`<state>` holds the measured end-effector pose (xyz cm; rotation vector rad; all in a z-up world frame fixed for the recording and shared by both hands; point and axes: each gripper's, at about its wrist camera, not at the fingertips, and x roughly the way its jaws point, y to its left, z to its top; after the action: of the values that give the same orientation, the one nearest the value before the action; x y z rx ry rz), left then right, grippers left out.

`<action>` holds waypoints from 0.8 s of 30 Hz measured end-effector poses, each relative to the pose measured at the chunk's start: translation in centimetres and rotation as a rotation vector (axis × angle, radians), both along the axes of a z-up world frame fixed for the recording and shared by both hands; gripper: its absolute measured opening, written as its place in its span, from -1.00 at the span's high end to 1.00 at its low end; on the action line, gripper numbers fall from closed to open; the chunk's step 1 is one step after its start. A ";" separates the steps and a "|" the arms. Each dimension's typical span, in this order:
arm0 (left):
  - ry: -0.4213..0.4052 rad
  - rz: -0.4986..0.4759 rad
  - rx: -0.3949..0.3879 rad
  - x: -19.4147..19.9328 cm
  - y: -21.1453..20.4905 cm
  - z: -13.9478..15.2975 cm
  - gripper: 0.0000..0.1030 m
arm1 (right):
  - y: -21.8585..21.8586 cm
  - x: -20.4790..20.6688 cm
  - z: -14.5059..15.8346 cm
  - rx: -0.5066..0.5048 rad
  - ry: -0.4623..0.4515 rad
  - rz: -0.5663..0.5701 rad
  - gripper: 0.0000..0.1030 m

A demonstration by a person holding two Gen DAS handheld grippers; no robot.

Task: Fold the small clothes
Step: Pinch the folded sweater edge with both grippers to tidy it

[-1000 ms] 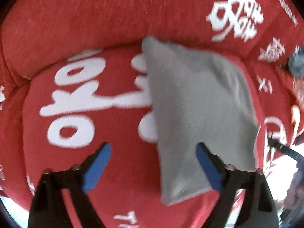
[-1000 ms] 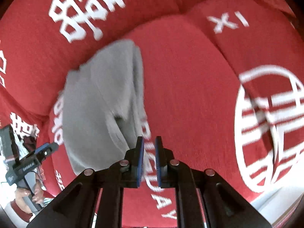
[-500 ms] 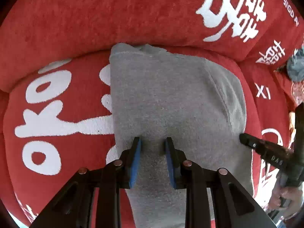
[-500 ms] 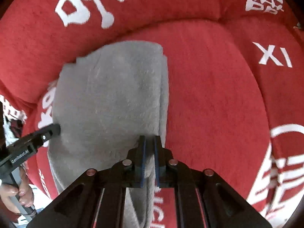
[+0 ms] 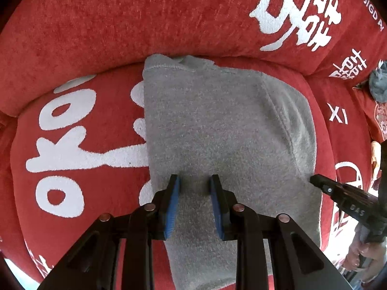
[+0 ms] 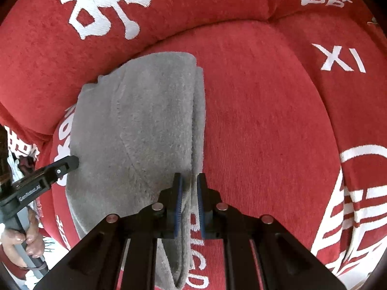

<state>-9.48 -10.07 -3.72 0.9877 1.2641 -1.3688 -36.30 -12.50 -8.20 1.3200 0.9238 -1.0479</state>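
On the red seat cushion [image 5: 92, 130] of a sofa lies a grey garment [image 5: 217, 125], folded into a rough rectangle with its far edge against the base of the back cushion [image 5: 121, 19]. Its cloth is a soft, fuzzy fleece with a short nap; a stitched seam curves down its right-hand part in the left wrist view, and along its right side in the right wrist view [image 6: 145, 125] the layers stack into a thick, rounded edge. The sofa cover is a ribbed, chenille-like red weave with large white characters and letters woven in, among them "XI" [image 6: 341, 59].

The left gripper [image 5: 194, 181] points steeply down onto the near half of the garment. Its jaws have just been closing and now stand narrow, the blue ridged pads [image 5: 173, 203] set into the fleece with a small mound of cloth between them; whether they truly pinch it cannot be told. The right gripper [image 6: 189, 181] is drawn nearly together, its blue pads on either side of the garment's thick right edge, a strip of grey cloth between them. Both tools have black angular fingers with round metal rivets.

A darker grey cloth [image 5: 378, 84] lies crumpled far off at the right of the left view.
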 end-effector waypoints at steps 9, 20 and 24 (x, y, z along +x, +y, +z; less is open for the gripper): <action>-0.031 -0.028 -0.007 -0.3 -0.1 -0.8 0.46 | -0.7 0.2 -1.2 0.038 0.105 0.010 0.79; -0.031 -0.017 0.007 -0.3 -0.2 -0.6 0.46 | 0.7 -2.3 1.7 0.000 0.010 -0.082 0.69; -0.027 -0.018 0.012 -0.2 -0.3 -0.5 0.41 | 0.7 -2.6 2.2 -0.005 -0.005 -0.088 0.69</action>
<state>-9.71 -10.37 -4.26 1.0248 1.2476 -1.3589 -38.95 -11.82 -5.97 1.3693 0.8653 -1.1128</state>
